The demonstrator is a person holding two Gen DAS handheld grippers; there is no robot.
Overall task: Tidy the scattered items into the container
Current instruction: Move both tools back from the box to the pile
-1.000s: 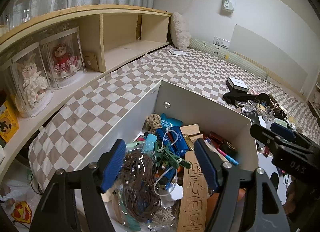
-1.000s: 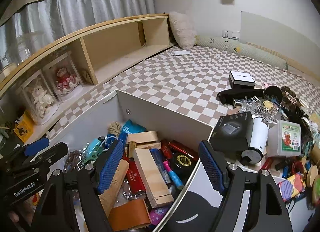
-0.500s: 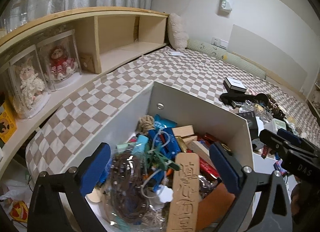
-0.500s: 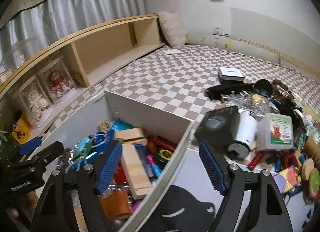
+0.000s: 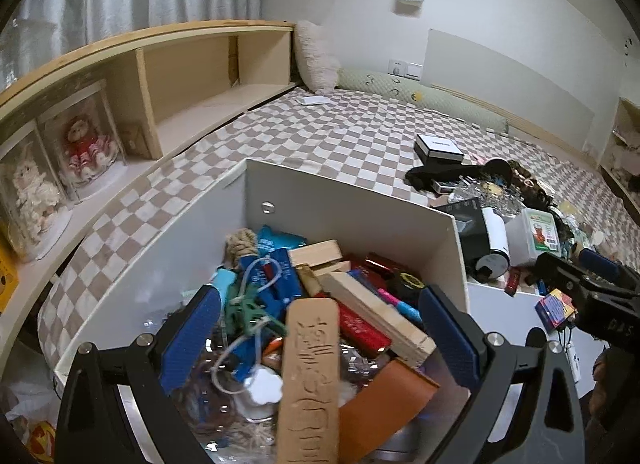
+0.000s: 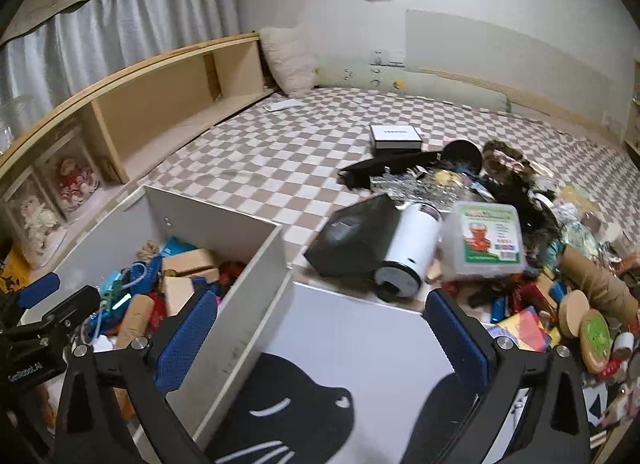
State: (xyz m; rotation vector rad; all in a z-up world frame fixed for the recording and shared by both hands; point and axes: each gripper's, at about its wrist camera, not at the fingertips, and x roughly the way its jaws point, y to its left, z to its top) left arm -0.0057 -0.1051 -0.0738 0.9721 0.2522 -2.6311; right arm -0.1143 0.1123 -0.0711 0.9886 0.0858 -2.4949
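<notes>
A white open box (image 5: pixel 352 199) sits on the checkered bed, full of small items: a carved wooden plaque (image 5: pixel 310 368), wood blocks, blue packets, a rope ball. It also shows in the right wrist view (image 6: pixel 224 223). My left gripper (image 5: pixel 316 340) is open and empty over the box contents. My right gripper (image 6: pixel 320 340) is open and empty above the box's right wall and a white lid with a black cat drawing (image 6: pixel 360 344). The scattered pile lies to the right: a black box (image 6: pixel 356 236), a white cylinder (image 6: pixel 408 256), a clear plastic tub (image 6: pixel 486 238).
A wooden shelf (image 5: pixel 192 75) with cased dolls (image 5: pixel 86 147) runs along the left. A small black-and-white box (image 6: pixel 395 135) lies farther back on the bed. Cork lids, cardboard tubes and small bright packets (image 6: pixel 580 304) crowd the right side.
My left gripper has opened wider and drawn back from the box contents. My right gripper has swung right, from over the box to over the cat lid and the pile.
</notes>
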